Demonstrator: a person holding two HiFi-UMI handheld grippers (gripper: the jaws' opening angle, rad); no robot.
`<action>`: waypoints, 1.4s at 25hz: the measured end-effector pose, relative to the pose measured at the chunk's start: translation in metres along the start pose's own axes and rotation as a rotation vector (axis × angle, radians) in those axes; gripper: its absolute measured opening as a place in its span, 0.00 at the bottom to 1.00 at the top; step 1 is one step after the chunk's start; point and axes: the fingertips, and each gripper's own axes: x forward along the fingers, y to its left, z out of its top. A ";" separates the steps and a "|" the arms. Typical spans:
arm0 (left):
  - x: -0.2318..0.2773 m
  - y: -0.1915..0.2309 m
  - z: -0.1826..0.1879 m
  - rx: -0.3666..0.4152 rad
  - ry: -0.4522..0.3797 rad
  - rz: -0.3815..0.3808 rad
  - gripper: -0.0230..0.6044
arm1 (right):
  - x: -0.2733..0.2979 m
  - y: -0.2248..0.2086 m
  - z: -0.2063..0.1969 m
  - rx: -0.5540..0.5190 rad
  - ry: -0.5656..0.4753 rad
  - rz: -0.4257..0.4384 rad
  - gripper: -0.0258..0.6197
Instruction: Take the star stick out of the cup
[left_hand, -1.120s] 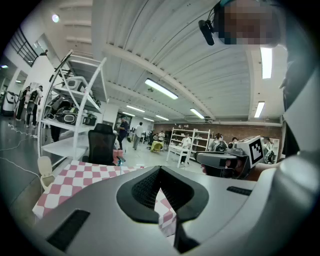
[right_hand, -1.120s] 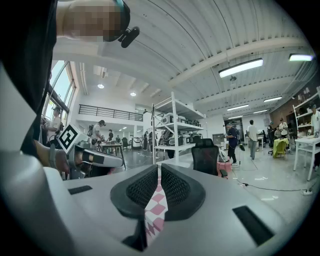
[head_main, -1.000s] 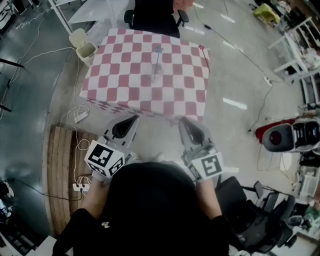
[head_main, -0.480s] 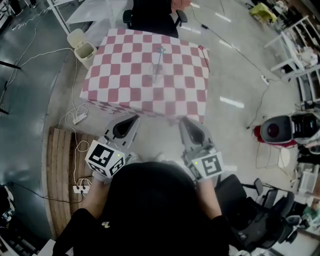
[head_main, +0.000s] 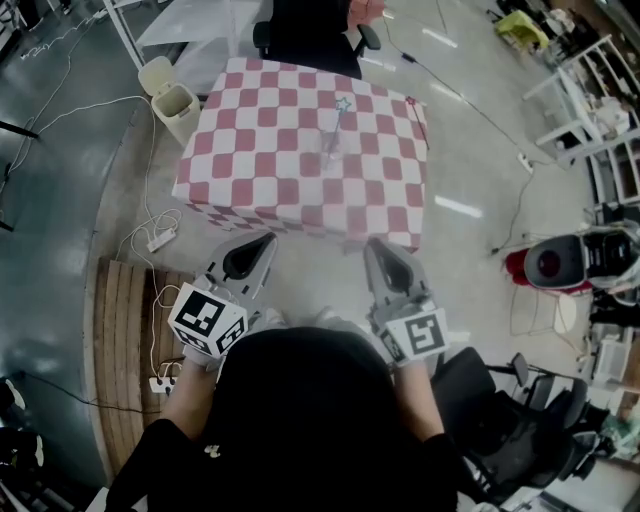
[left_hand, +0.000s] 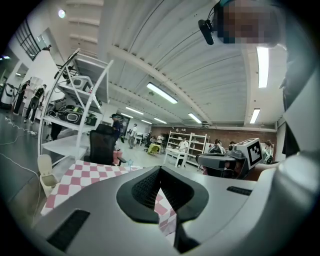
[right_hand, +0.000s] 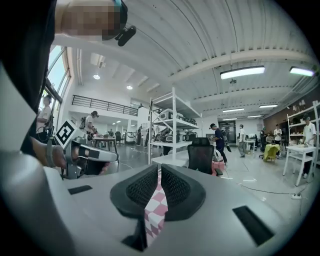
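— Any writing you can read?
— Only the black-and-white square patterns on the 2 marker cubes (head_main: 207, 318); no letters I can make out.
— Count it for me.
— 1 desk (head_main: 250, 150) under a red-and-white checked cloth, 1 cup (head_main: 331, 152) on its far half, and 1 star stick (head_main: 338, 118) standing in that cup, star end up. Behind the desk there is 1 black chair (head_main: 305, 35); off its left corner, 1 cream bin (head_main: 172, 98).
— And the grippers?
— 2, both short of the desk's near edge and well apart from the cup. The left gripper (head_main: 262, 243) has its jaws tip to tip, holding nothing. The right gripper (head_main: 375, 250) has its jaws together to a thin slit, also with nothing in them.
— Do the views differ?
— The head view shows the cup. The right gripper view shows white shelving (right_hand: 172, 125) and distant people, with checked cloth through the slit.
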 end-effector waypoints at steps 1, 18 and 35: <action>-0.003 0.003 -0.002 0.004 0.003 -0.006 0.10 | 0.001 0.003 -0.002 -0.016 0.010 -0.005 0.09; -0.001 0.030 -0.011 -0.030 0.012 -0.016 0.10 | 0.023 0.001 -0.008 0.024 0.028 -0.035 0.09; 0.112 0.061 0.009 -0.041 0.044 0.054 0.10 | 0.096 -0.110 -0.014 0.062 0.053 0.067 0.09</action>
